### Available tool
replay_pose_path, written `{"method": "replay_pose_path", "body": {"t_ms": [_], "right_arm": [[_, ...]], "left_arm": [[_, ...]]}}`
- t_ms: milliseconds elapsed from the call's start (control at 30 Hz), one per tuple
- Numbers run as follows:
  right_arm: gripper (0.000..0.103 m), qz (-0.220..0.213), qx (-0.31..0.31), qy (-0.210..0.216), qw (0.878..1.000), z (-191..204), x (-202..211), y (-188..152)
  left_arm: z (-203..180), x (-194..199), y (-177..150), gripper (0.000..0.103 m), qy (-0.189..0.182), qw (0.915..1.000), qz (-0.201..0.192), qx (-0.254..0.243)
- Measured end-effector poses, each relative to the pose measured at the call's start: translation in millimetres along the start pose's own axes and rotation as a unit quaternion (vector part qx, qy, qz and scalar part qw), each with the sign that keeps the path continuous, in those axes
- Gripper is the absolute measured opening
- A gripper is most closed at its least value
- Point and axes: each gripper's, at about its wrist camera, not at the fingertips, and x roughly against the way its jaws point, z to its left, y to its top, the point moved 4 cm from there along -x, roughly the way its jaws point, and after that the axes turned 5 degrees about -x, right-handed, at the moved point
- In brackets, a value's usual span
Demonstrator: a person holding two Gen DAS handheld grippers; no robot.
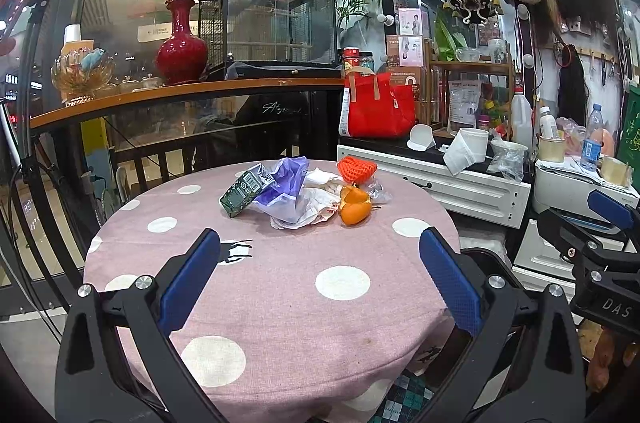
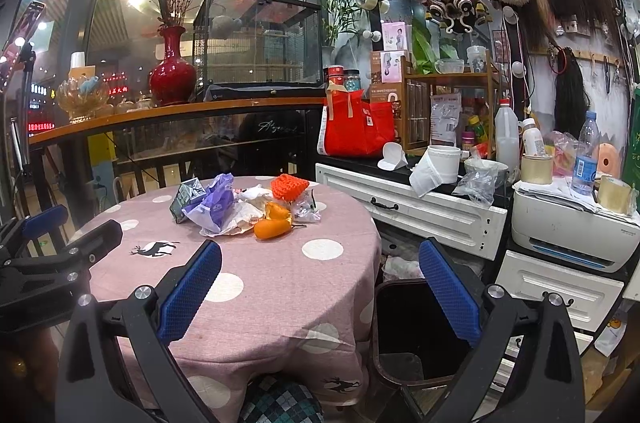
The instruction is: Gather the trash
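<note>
A heap of trash lies at the far side of the round pink polka-dot table [image 1: 280, 303]: a green carton [image 1: 244, 190], a purple plastic bag [image 1: 284, 183], white crumpled paper [image 1: 316, 207], orange peel [image 1: 354, 207], an orange foam net [image 1: 357, 169] and a clear wrapper [image 1: 378, 193]. My left gripper [image 1: 320, 243] is open and empty over the near table, well short of the heap. My right gripper [image 2: 320, 255] is open and empty at the table's right edge; the heap [image 2: 248, 207] lies ahead to its left. A black trash bin [image 2: 416, 327] stands below it, beside the table.
White drawer cabinets [image 2: 424, 207] with a tissue roll [image 2: 436, 167], bottles and a printer [image 2: 572, 227] stand right of the table. A red bag [image 1: 380, 107], a red vase [image 1: 180, 47] and a glass case stand behind. A checkered chair seat [image 2: 280, 403] is at the front.
</note>
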Motion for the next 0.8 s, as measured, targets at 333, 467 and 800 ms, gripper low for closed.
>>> {"method": "replay_pose_path", "body": {"t_ms": [333, 467, 800], "right_arm": [[0.097, 0.000, 0.000, -0.001, 1.000, -0.2, -0.6, -0.6], [0.097, 0.001, -0.001, 0.001, 1.000, 1.9, 0.6, -0.7], [0.097, 0.003, -0.001, 0.000, 1.000, 3.1, 0.3, -0.7]], "left_arm": [[-1.1, 0.1, -1.5, 0.098, 0.000, 1.0000, -0.001, 0.000], [-1.8, 0.0, -1.7, 0.098, -0.001, 1.0000, -0.001, 0.001], [-3.7, -0.5, -3.6, 0.098, -0.004, 1.0000, 0.003, 0.002]]}}
